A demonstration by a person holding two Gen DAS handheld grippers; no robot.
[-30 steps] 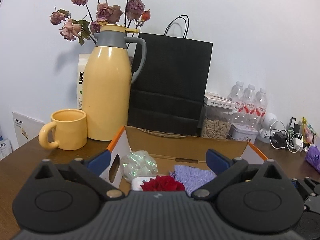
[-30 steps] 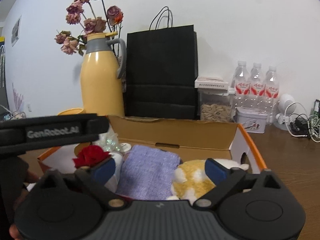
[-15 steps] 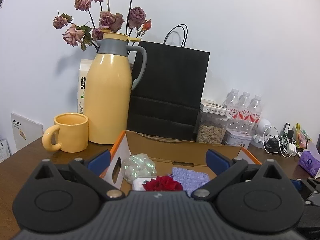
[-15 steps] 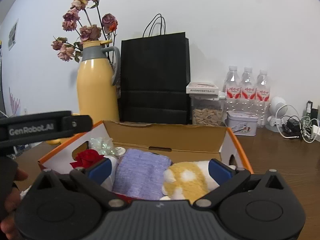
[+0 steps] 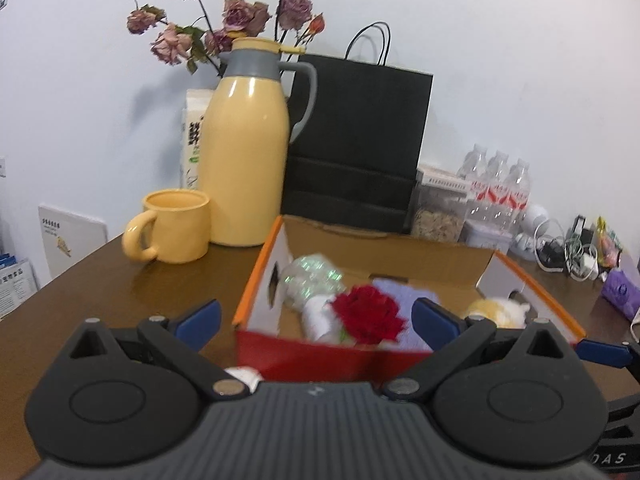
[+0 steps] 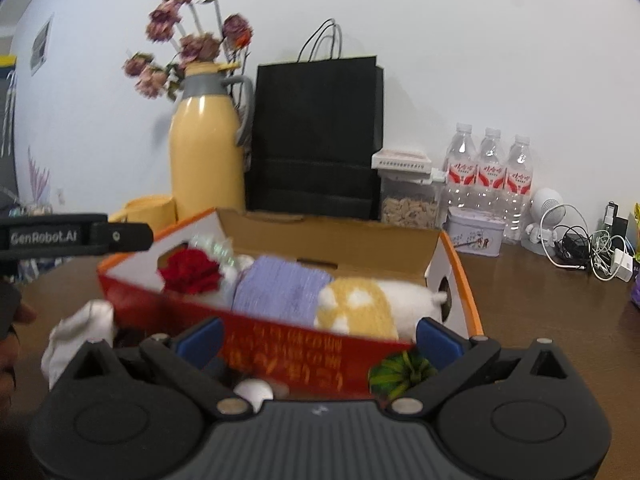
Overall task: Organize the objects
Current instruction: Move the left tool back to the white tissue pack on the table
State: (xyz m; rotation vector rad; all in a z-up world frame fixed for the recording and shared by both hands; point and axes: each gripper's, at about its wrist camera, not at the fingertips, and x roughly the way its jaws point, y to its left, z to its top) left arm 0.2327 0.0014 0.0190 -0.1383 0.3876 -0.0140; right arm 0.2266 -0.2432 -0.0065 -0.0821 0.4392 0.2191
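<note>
An open cardboard box [image 6: 384,240] with a red front wall and orange-edged sides sits on the brown desk [image 5: 120,280], directly ahead of both grippers. Inside it we see, from left to right, a shiny crumpled wrapper [image 5: 312,276], a red rose [image 6: 192,272], a folded lavender cloth [image 6: 280,288] and a yellow-and-white plush toy [image 6: 360,308], packed side by side and touching.

Our left gripper [image 5: 316,316] hangs just before the box's near wall, its blue-tipped jaws spread wide with nothing between them. Our right gripper [image 6: 318,336] is likewise close to the red wall, jaws wide and holding nothing. In the right wrist view, a white sock [image 6: 80,332] lies on the desk at the box's left front corner, a green striped ball [image 6: 400,372] sits against the front wall near the right jaw, and a small white round thing [image 6: 254,392] lies low between the jaws.

Behind the box stand a yellow thermos jug [image 5: 244,152] with a yellow mug [image 5: 176,228] beside it, dried roses [image 5: 224,20], a black paper bag [image 5: 356,144], a clear jar of seeds [image 6: 408,200], a small tin [image 6: 474,236] and three water bottles [image 6: 488,176]. Tangled cables [image 6: 588,248] lie at far right.
</note>
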